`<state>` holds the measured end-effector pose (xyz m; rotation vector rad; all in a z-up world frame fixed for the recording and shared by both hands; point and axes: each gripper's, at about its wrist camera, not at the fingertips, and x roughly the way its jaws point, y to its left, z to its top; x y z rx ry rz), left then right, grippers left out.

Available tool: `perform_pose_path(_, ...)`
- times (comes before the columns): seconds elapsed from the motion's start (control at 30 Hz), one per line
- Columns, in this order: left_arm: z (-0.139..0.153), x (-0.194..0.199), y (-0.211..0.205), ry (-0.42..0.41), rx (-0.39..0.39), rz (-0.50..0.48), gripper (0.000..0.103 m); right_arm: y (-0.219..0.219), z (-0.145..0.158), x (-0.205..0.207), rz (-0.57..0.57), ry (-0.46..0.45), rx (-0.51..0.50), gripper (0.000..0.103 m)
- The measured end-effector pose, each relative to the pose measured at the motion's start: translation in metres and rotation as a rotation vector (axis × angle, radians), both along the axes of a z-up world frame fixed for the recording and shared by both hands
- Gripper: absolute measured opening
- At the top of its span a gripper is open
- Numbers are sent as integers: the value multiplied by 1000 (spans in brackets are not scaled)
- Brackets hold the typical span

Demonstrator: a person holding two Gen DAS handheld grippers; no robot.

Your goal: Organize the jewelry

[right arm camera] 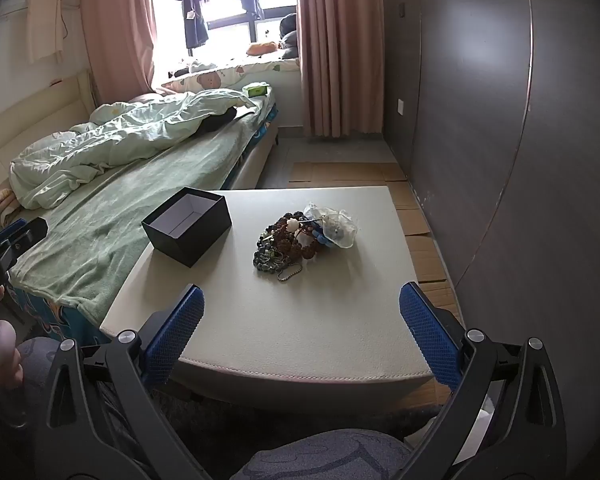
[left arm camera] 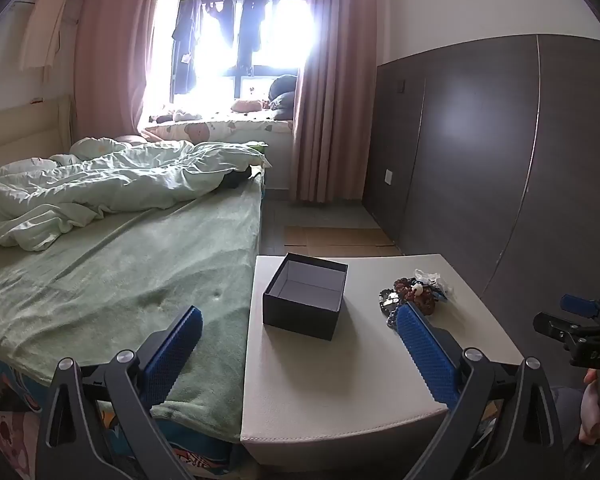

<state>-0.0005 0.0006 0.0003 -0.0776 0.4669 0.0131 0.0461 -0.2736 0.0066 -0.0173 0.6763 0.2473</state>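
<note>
A pile of jewelry [right arm camera: 296, 238], with bead bracelets, a metal chain and a clear pouch, lies on the white table [right arm camera: 300, 320]. It also shows in the left wrist view [left arm camera: 414, 294], partly hidden by a blue finger. An open, empty black box [left arm camera: 305, 296] stands on the table left of the pile, and also shows in the right wrist view [right arm camera: 188, 224]. My left gripper [left arm camera: 300, 320] is open and empty above the table's near left edge. My right gripper [right arm camera: 300, 300] is open and empty, short of the pile.
A bed [left arm camera: 120, 272] with a green blanket and rumpled duvet adjoins the table's left side. A dark wardrobe wall [right arm camera: 500, 120] runs along the right. Cardboard sheets [right arm camera: 348, 172] lie on the floor beyond the table. My knee [right arm camera: 320, 456] is below.
</note>
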Motion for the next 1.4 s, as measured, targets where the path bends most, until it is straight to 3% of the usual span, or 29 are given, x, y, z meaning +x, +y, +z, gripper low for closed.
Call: perform_pose_path(1.4, 8, -11, -6, -10, 0, -7, 95, -5, 11, -13, 2, -39, 12, 98)
